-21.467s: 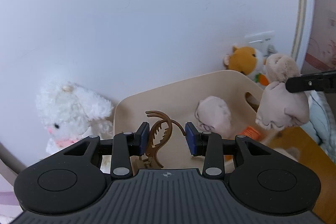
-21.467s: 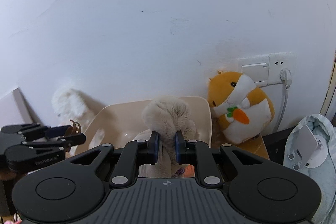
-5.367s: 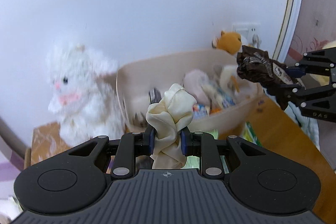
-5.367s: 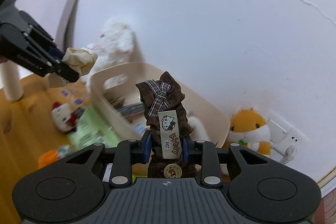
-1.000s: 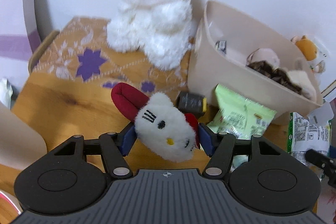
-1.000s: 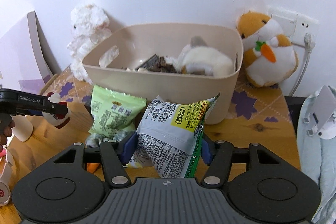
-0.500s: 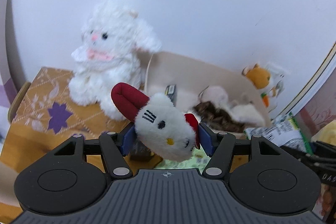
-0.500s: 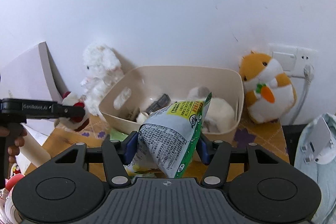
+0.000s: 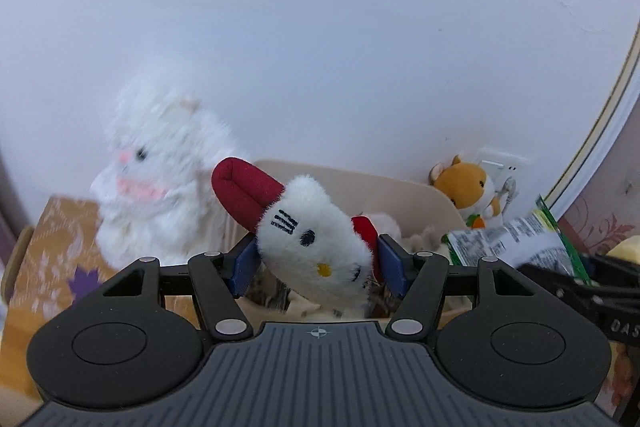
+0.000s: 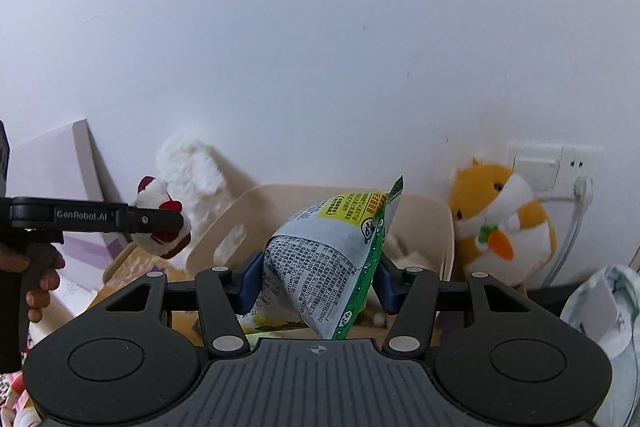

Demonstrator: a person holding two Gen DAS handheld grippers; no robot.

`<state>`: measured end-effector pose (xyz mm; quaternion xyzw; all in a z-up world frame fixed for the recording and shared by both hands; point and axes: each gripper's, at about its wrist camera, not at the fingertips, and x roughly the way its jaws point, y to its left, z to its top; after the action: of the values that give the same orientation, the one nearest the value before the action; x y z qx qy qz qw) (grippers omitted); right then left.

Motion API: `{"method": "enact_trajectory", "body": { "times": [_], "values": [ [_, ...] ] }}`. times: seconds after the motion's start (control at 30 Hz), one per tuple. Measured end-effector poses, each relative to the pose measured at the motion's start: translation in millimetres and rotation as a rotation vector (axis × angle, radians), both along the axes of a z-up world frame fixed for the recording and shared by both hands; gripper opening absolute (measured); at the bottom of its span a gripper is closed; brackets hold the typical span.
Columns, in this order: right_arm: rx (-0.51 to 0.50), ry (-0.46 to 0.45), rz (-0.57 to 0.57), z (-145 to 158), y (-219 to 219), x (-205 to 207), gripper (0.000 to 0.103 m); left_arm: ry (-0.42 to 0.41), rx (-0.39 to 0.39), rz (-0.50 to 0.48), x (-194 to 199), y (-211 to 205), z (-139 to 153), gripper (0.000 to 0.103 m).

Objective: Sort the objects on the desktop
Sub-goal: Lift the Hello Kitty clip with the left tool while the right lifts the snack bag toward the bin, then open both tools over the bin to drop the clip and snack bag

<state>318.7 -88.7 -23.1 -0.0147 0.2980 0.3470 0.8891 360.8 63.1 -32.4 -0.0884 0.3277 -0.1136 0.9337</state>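
Observation:
My left gripper (image 9: 318, 265) is shut on a small white plush cat head with a red bow (image 9: 316, 247), held in the air just in front of the beige storage bin (image 9: 416, 195). The same plush cat (image 10: 160, 223) and left gripper (image 10: 168, 223) show at the left of the right wrist view, beside the bin's left end. My right gripper (image 10: 320, 277) is shut on a grey and green snack bag (image 10: 332, 247), lifted before the bin (image 10: 436, 223). That snack bag (image 9: 516, 247) appears at the right in the left wrist view.
A large white plush rabbit (image 9: 160, 187) sits left of the bin against the wall. An orange hamster plush (image 10: 500, 219) stands right of the bin below a wall socket (image 10: 552, 167). Soft items lie inside the bin. A hand (image 10: 36, 287) holds the left gripper's handle.
Both grippers have risen with their loads and come closer to the bin. The plush cat head now hangs before the bin's rim, and the snack bag is lifted off the desk.

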Motion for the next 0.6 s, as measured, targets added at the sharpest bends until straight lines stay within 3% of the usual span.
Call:
{"method": "enact_trajectory", "body": {
  "times": [0.27,0.53,0.6],
  "values": [
    [0.003,-0.038,-0.068,2.1,29.6,49.6,0.054,-0.036,0.101,-0.026,29.2,-37.5,-8.0,0.064],
    [-0.100,0.004,-0.106,-35.6,59.7,84.6,0.056,-0.006,0.173,-0.002,45.4,-56.3,-32.4,0.066],
    [-0.126,0.031,-0.106,-47.8,62.1,84.8,0.065,0.013,0.183,-0.008,50.2,-57.1,-39.2,0.068]
  ]
}}
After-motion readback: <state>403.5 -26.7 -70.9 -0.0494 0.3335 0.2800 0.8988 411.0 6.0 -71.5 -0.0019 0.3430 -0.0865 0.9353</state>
